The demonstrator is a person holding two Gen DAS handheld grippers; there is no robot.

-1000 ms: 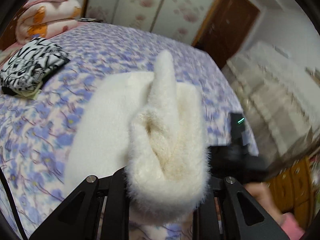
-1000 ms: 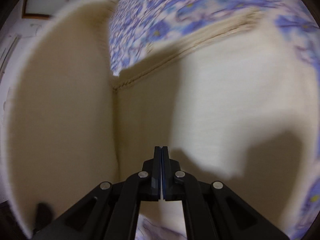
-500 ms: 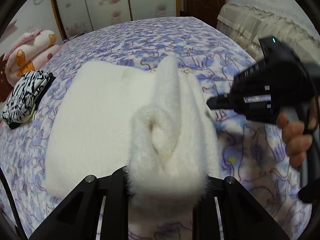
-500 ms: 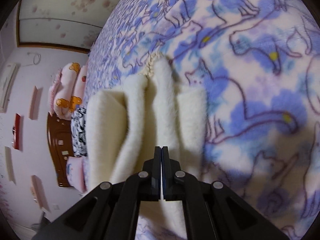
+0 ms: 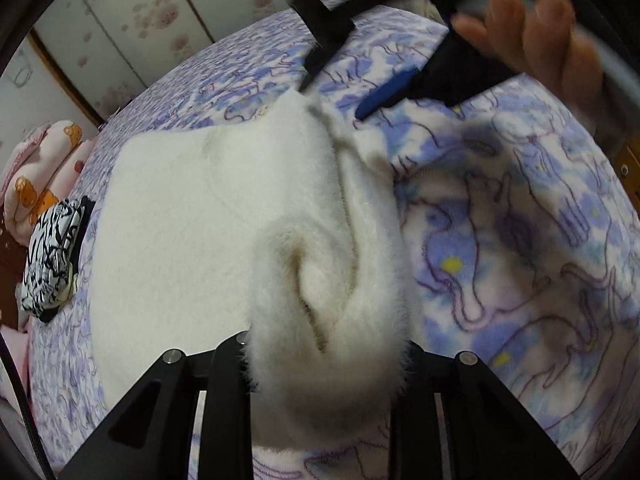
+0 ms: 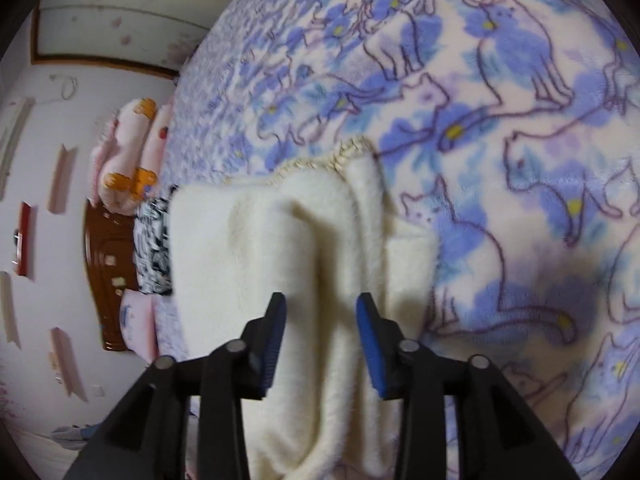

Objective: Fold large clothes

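A bed covered by a fleece blanket printed with blue and purple cats on a pale pink ground (image 5: 520, 240) fills both views, with pale sliding wardrobe doors patterned with pink blossoms (image 5: 160, 12) behind it. On the blanket lies the cream-white fluffy garment (image 5: 200, 220), spread flat across the bed's middle and gathered into thick folds along the edge nearest the cameras. The left gripper (image 5: 324, 356) has a bunched, rolled end of this garment filling the space between its black fingers; its jaws are opening, yet the fleece is packed against both sides, so it grips the roll. The right gripper (image 6: 320, 312) hovers over the folded edge of the garment (image 6: 280, 240) with its blue-padded fingers spread and opening, a ridge of fleece lying between them but untouched by the pads. In the left wrist view this right gripper (image 5: 344, 84) appears at the top, its tip just beside the garment's far corner, and the person's hand (image 5: 536, 28) is wrapped around its handle. A folded black-and-white patterned cloth (image 5: 52, 264) rests on the blanket well apart from the garment, near a stack of pink bedding printed with orange bears (image 5: 36, 184) at the headboard end.
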